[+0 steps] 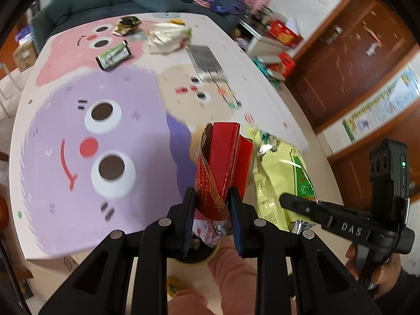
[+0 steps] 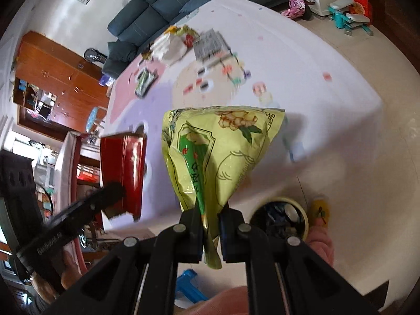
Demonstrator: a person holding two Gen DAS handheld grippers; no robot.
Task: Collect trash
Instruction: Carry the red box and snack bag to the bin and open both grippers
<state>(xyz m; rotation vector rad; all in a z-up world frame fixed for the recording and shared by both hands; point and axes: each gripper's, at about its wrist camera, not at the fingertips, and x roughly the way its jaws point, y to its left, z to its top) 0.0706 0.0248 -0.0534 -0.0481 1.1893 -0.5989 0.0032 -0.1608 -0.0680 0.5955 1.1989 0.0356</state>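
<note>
My left gripper (image 1: pixel 211 197) is shut on a red foil wrapper (image 1: pixel 223 162) and holds it above the near edge of the table (image 1: pixel 65 236). My right gripper (image 2: pixel 210 210) is shut on a yellow-green snack bag (image 2: pixel 223 147), held up beside the red wrapper (image 2: pixel 123 173). The yellow-green bag also shows in the left wrist view (image 1: pixel 278 173). A round bin with a yellow rim (image 2: pixel 281 220) holding trash stands on the floor below the right gripper. On the far part of the table lie a green-black wrapper (image 1: pixel 114 55), a crumpled white wrapper (image 1: pixel 168 36) and a dark crumpled wrapper (image 1: pixel 127 25).
The table wears a cartoon-face cloth in purple and pink. A grey printed sheet (image 1: pixel 204 60) lies on it. A dark blue sofa (image 2: pixel 168 8) stands behind the table. A blue plastic object (image 2: pixel 189 286) sits on the floor. Brown wooden cabinets (image 1: pixel 349 52) and red boxes (image 1: pixel 283 34) stand to the right.
</note>
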